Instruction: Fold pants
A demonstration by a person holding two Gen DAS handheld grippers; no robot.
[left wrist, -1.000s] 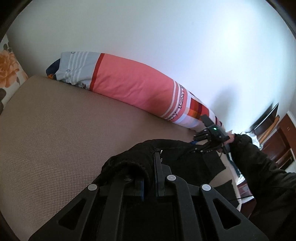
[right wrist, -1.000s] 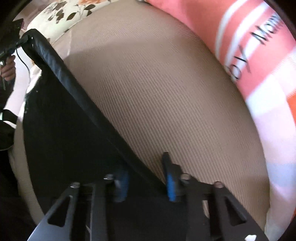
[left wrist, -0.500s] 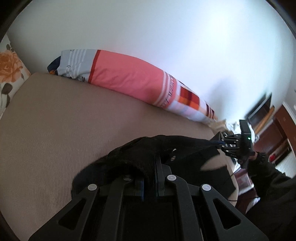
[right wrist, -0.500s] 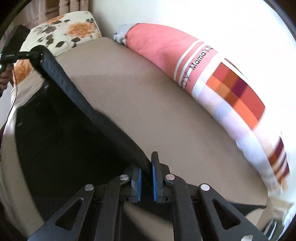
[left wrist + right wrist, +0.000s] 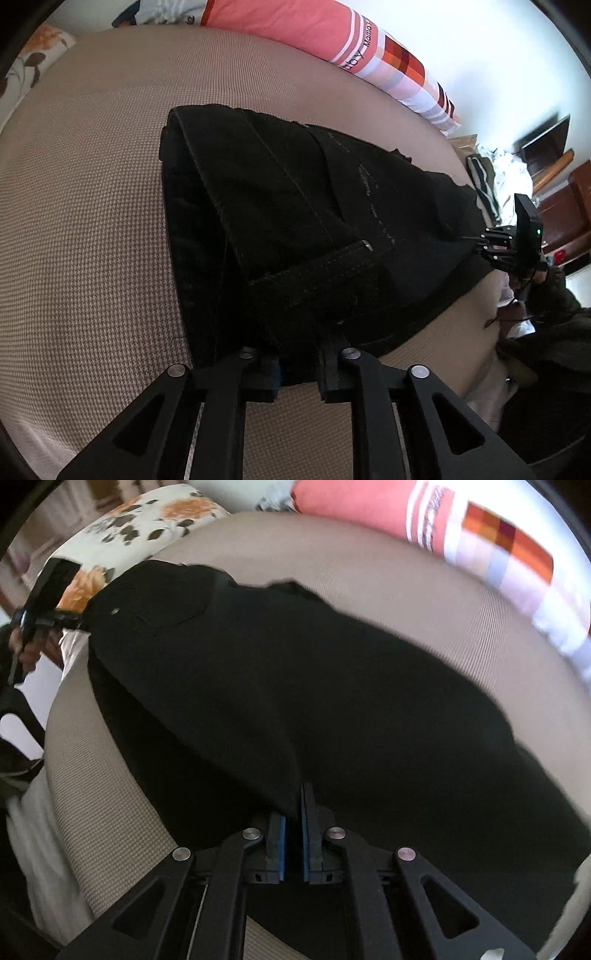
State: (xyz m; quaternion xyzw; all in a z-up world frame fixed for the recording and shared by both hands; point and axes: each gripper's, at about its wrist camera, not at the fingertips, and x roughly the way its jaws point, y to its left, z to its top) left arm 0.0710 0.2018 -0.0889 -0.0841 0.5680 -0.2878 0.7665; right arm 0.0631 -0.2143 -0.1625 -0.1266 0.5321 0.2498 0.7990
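- On the bed (image 5: 92,206), the pants (image 5: 295,221) lie spread flat across the middle, black against the tan cover, with a striped pillow (image 5: 332,40) well beyond them toward 12 o'clock.
- Left gripper (image 5: 297,363): its jaws stand narrow, clamped on a thick bunch of fabric at the near edge, by a stitched pocket.
- Right gripper (image 5: 293,812): its blue pads are nearly together, pinching a thin ridge of cloth; in the left view it sits at 3 o'clock on the far end (image 5: 476,240).
- Long axis: in the left view it runs from about 7 o'clock toward 3 o'clock, between the two grips. Which end is the waist is hard to tell; the cloth is too dark, though the pocket hints at the left.
- To do this step well, both grips should probably stay firm and level, keeping the cloth taut so the doubled layers settle with edges matched and no wrinkle trapped beneath.
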